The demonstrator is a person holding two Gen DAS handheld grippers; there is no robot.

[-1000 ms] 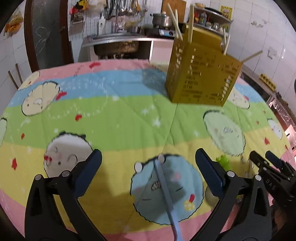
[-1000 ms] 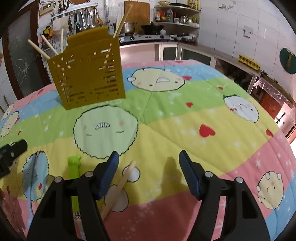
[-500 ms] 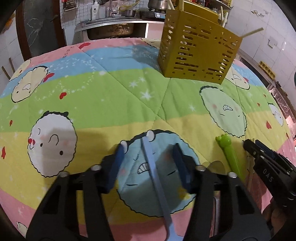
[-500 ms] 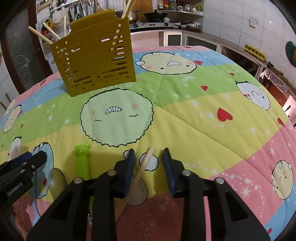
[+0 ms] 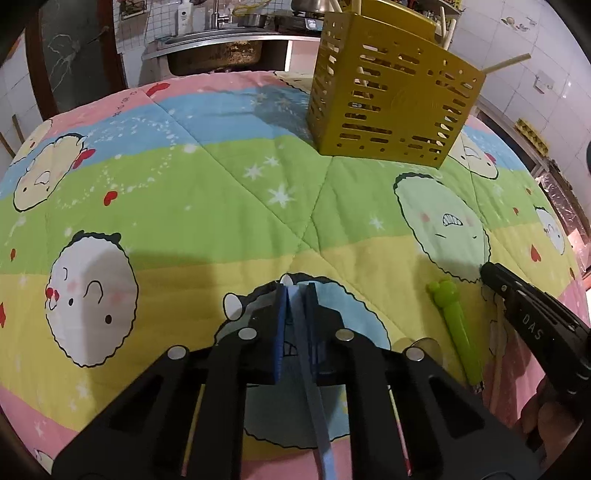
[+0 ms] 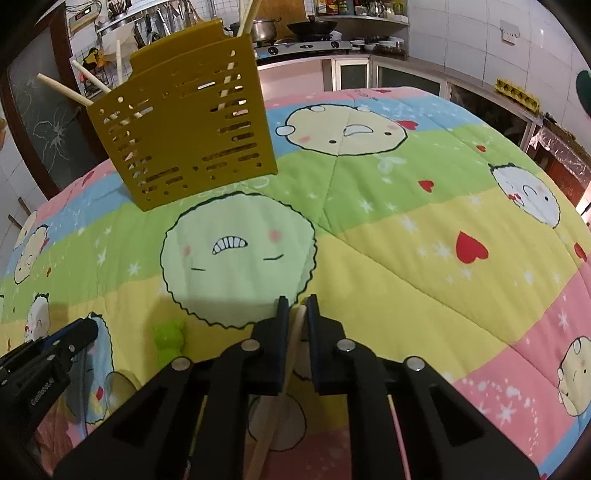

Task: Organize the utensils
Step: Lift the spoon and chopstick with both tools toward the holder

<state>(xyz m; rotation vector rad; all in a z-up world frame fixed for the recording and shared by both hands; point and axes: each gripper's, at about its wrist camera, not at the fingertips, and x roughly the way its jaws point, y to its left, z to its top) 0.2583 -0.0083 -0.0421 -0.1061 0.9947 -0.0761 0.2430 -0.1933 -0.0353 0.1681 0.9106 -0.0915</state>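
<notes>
While the slotted yellow plastic caddy (image 6: 184, 125) stands behind, left gripper (image 5: 294, 291) pinches a flat blue handle (image 5: 314, 398); right gripper (image 6: 295, 306) pinches a round wooden chopstick (image 6: 280, 387).

I am in a home kitchen: behind my quilt-covered table (image 5: 184, 206) stand a steel sink (image 5: 218, 51), a gas stove (image 6: 306, 46) with a pot (image 6: 264, 29) and wok (image 6: 312, 26), hanging utensils (image 6: 162, 22), a condiment shelf (image 6: 362, 11) and white-tiled walls (image 6: 469, 40).

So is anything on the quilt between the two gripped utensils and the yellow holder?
Nothing visible. The left gripper holds the blue utensil, the right gripper the chopstick; only bare quilt lies before the yellow holder.
</notes>
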